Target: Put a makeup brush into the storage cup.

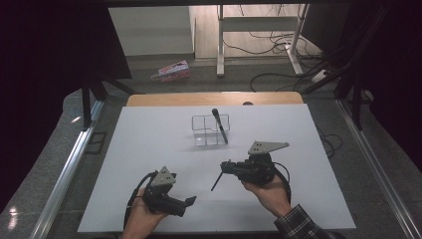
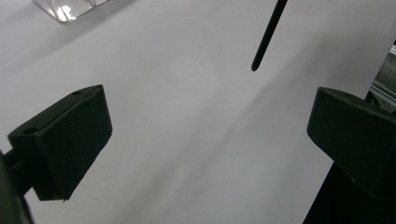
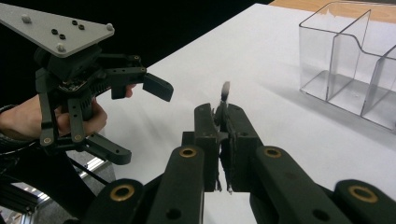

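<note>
The left claw [image 1: 189,201], nearer the person than the clear organizer [image 1: 211,130] and to its left, hangs over the white tabletop [image 1: 149,144] with its jaws wide apart and nothing between them. To its right, the right claw [image 1: 225,168] is clamped on a thin black pen [image 1: 217,181], whose long axis slants down and away from the organizer, its free tip pointing toward the tabletop. The organizer, with another pen [image 1: 220,125] already leaning in it, lies straight beyond the right claw, so that hand is the nearer one. The held pen probably needs tipping upright before it can drop into a compartment.
</note>
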The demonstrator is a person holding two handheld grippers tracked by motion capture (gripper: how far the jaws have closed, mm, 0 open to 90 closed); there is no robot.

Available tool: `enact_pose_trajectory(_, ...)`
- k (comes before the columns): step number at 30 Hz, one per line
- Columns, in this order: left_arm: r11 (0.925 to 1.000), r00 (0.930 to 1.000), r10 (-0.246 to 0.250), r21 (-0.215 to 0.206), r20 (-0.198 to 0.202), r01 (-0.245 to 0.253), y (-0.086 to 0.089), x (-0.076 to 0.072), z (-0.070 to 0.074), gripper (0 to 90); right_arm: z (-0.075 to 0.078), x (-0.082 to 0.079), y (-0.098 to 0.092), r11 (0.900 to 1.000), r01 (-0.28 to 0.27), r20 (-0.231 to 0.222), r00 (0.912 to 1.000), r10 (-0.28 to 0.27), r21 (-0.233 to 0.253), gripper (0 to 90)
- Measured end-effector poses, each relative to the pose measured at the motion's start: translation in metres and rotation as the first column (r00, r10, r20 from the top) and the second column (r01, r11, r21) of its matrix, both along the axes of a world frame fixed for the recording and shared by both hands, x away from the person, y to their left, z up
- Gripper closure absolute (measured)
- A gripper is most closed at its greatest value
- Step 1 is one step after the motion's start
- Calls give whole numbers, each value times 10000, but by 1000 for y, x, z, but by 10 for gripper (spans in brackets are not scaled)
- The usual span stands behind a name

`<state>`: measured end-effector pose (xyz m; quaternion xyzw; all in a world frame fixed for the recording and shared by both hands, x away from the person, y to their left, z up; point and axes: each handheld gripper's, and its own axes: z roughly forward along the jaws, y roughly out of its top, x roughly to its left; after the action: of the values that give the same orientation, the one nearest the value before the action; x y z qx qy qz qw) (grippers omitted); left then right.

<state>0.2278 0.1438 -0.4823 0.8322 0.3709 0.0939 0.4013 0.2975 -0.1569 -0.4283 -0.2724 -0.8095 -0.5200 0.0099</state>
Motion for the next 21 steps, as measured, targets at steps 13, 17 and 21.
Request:
enact_pose_trajectory(13, 9991, 9996, 274, 308, 32, -275, 8, -6, -5, 3, 3, 1, -4, 9999, 103, 205, 9997, -100, -114, 848)
enact_pose_trajectory(17, 9985, 9993, 358, 422, 83, -361, 10, -7, -7, 0, 4, 2, -6, 9997, 186, 248, 9995, -183, -148, 848)
enact_pose_trajectory(21, 9984, 9988, 471, 296, 125, -474, 14, -8, -8, 1, 5, 3, -8, 9995, 284, 322, 9991, -280, -131, 848)
